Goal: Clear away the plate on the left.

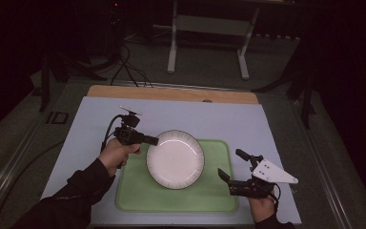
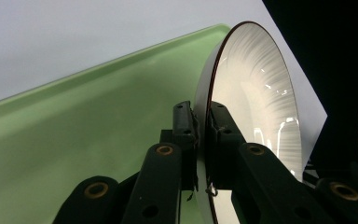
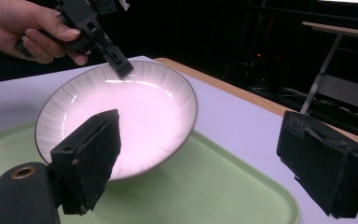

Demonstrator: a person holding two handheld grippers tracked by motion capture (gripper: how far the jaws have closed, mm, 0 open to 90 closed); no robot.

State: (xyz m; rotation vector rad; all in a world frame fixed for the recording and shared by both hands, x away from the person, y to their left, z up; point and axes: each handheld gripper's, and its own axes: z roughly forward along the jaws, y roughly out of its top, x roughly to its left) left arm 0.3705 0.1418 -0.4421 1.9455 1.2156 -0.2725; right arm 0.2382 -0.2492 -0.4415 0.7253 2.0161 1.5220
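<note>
High view, centre left of the frame: I am holding my left hand-held gripper (image 1: 150,140) level, its jaws pointing toward the right of the frame and closed on the near-left rim of the plate (image 1: 175,159). My left hand (image 1: 116,153) is wrapping the grip from below, the dark sleeve (image 1: 71,195) entering from the lower left corner. In the left gripper view the two black jaws are pinching the plate's dark-edged rim (image 2: 208,116) from both sides, with no gap to either face.

Lower right of the high view: I am keeping my right hand-held gripper (image 1: 232,166) low over the desk (image 1: 248,124), jaws spread wide and gripping nothing, pointing toward the plate. In the right gripper view its two pads (image 3: 91,156) are standing well apart, the plate lying between and beyond them.

The white ribbed plate is empty. It is sitting over the green tray (image 1: 219,195), tilted, its far rim raised in the right gripper view while the left hand-held gripper (image 3: 116,63) is clamping the upper edge. The tray is carrying nothing besides the plate.

Surroundings: a pale mat is covering the desk, a wooden edge (image 1: 171,93) is showing along the top, and a metal frame (image 1: 209,28) is standing behind, in the upper middle of the frame.
</note>
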